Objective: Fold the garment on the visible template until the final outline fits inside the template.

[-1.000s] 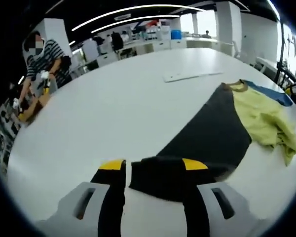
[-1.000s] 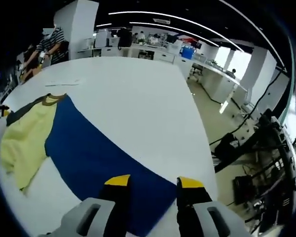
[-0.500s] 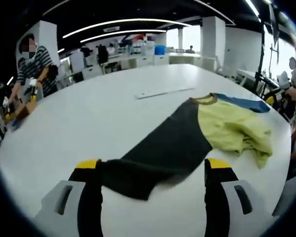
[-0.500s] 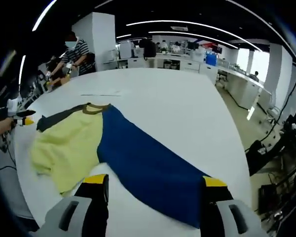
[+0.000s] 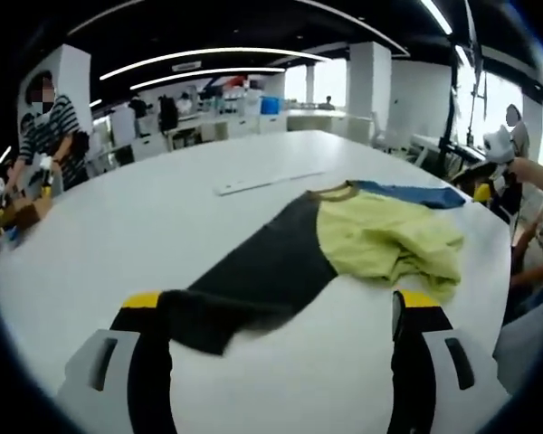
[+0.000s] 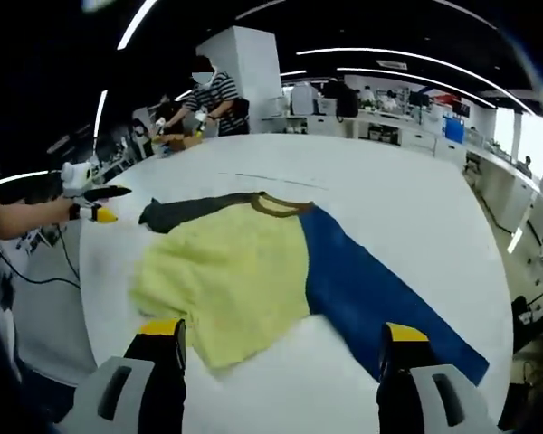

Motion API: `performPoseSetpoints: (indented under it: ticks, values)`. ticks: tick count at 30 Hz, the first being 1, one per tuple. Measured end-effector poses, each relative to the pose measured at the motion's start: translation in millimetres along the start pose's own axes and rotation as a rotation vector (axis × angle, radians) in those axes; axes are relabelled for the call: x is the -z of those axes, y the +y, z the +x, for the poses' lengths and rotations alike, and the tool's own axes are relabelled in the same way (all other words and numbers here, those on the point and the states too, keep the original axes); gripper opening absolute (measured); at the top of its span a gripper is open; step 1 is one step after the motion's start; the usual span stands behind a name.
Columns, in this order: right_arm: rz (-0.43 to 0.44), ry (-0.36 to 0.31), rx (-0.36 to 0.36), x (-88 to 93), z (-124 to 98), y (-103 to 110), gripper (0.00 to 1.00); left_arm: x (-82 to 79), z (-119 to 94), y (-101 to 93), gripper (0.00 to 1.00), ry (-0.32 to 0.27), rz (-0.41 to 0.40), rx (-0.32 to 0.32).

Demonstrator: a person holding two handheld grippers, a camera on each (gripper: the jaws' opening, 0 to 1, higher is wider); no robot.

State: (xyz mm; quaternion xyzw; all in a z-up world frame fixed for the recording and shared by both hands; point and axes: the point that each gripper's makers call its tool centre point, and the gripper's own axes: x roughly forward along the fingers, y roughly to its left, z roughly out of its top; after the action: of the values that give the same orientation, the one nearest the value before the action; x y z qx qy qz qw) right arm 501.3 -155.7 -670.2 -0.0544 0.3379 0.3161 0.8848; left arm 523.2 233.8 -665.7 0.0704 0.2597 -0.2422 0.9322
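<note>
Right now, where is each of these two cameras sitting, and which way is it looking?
Left gripper view: rides on the left gripper, looking along its open jaws over the white table at the shirt, dark sleeve nearest.
Right gripper view: rides on the right gripper, jaws open, facing the shirt from its blue sleeve side; the person's arm holds the left gripper at the left.
Both share the shirt, the table and a person in stripes.

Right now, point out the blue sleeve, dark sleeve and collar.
blue sleeve [image 6: 380, 294]: right gripper view, mid-sleeve.
dark sleeve [image 5: 253, 276]: left gripper view, mid-sleeve.
collar [image 6: 276, 205]: right gripper view, brown neck band.
</note>
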Motion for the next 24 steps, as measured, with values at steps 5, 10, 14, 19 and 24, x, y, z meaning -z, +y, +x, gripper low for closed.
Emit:
performPoseSetpoints:
  ticks: [5,10,14,19,24]
  values:
    - [-0.065,-0.014,-0.08,-13.9,8.3,36.2,0.86,-1.5,-7.0,-15.5,0.99,-0.008,0.007,0.027]
    - [-0.117,-0.033,-0.157,-26.7,17.3,68.2,0.82,-1.0,-12.7,-30.6,0.99,-0.009,0.025,0.055]
    - [-0.187,-0.028,-0.214,-29.0,26.8,99.3,0.77,-0.7,-16.7,-41.5,0.99,-0.011,0.03,0.074]
    - [-0.245,-0.02,-0.27,-27.9,39.1,129.7,0.74,-0.3,-23.0,-56.3,0.99,-0.017,0.046,0.098]
    - [-0.287,-0.007,-0.306,-22.5,51.7,152.8,0.69,1.2,-28.2,-65.8,0.98,-0.021,0.043,0.111]
